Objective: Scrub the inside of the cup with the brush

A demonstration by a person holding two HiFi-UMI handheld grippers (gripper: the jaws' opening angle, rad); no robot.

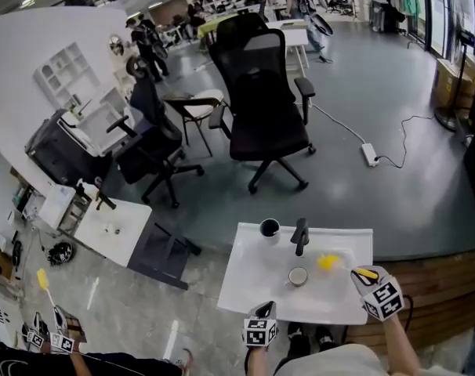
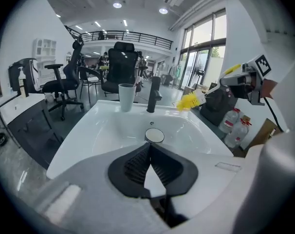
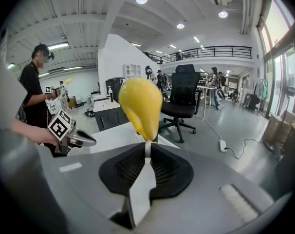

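Head view: the tall white cup [image 1: 270, 227] stands on the white sink basin's [image 1: 253, 288] far rim beside a black faucet [image 1: 300, 236], well apart from the left gripper [image 1: 262, 313] and right gripper [image 1: 363, 274].

Left gripper view: its fingers [image 2: 135, 167] are pressed together and empty, with the cup [image 2: 127, 97] standing ahead.

Right gripper view, which lacks the cup: fingers [image 3: 125, 172] clamp the yellow bristle brush [image 3: 140, 106].
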